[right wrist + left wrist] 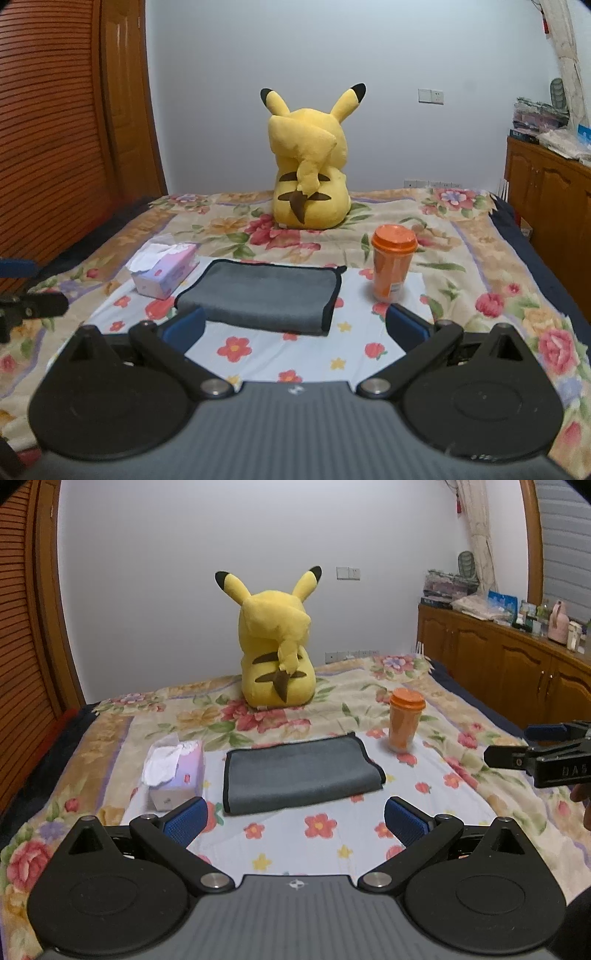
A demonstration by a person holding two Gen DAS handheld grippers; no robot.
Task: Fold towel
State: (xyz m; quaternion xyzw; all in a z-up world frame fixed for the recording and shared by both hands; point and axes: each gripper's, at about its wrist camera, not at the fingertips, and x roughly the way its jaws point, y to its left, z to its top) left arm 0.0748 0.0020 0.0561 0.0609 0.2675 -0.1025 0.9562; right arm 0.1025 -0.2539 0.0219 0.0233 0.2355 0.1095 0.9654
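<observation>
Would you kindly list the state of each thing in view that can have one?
towel: folded, lying flat on the bed, not held
orange cup: upright, lid on
tissue box: open, a tissue sticking out
plush toy: sitting upright, back to the cameras
left gripper: open, holding nothing
right gripper: open, holding nothing

Quick count: one grey towel (301,773), one Pikachu plush (275,642), one orange-lidded cup (405,720), one tissue box (175,775), one floral bedsheet (295,845), and two grippers, left (293,821) and right (295,328).
</observation>
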